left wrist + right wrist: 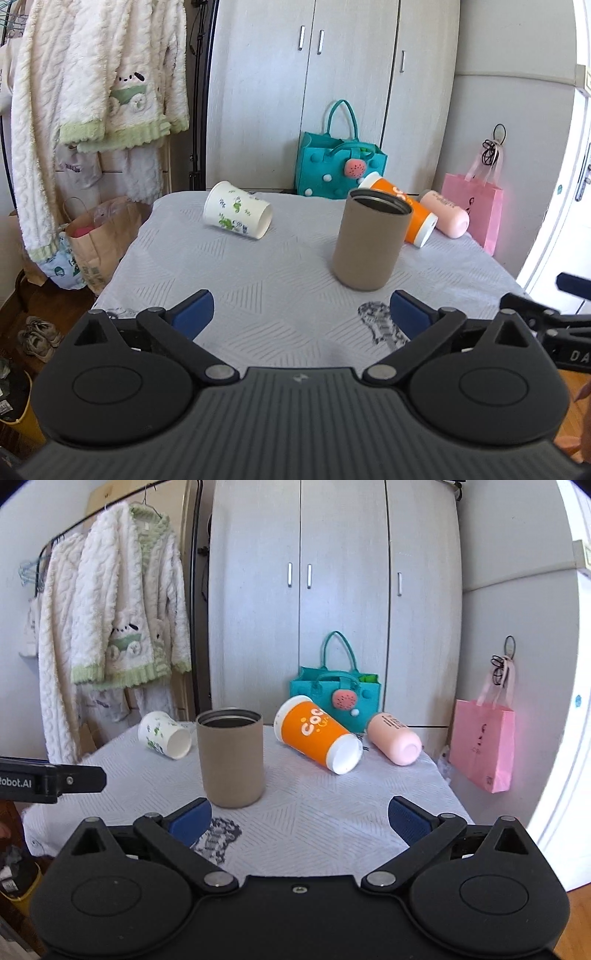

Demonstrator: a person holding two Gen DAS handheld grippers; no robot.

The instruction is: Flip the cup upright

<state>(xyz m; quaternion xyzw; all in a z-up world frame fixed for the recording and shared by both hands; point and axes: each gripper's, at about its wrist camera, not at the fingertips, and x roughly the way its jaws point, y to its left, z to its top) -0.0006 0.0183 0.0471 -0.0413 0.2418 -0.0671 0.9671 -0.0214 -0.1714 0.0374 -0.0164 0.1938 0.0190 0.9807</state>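
Observation:
A tan cup (pixel 369 243) stands upright on the grey tablecloth (pixel 258 280), mouth up; it also shows in the right wrist view (pixel 231 758). A white cup with green prints (pixel 238 215) (pixel 165 734), an orange cup (pixel 413 212) (pixel 317 734) and a pink cup (pixel 445 213) (pixel 394 738) lie on their sides behind it. My left gripper (pixel 301 314) is open and empty, just in front of the tan cup. My right gripper (pixel 299 819) is open and empty, to the right of the tan cup.
A teal bag (pixel 338 162) stands behind the table against the wardrobe. A pink bag (pixel 482 742) hangs at the right. Robes (pixel 92 92) hang at the left above a paper bag (pixel 99 240). The other gripper shows at the frame edge (pixel 48 779).

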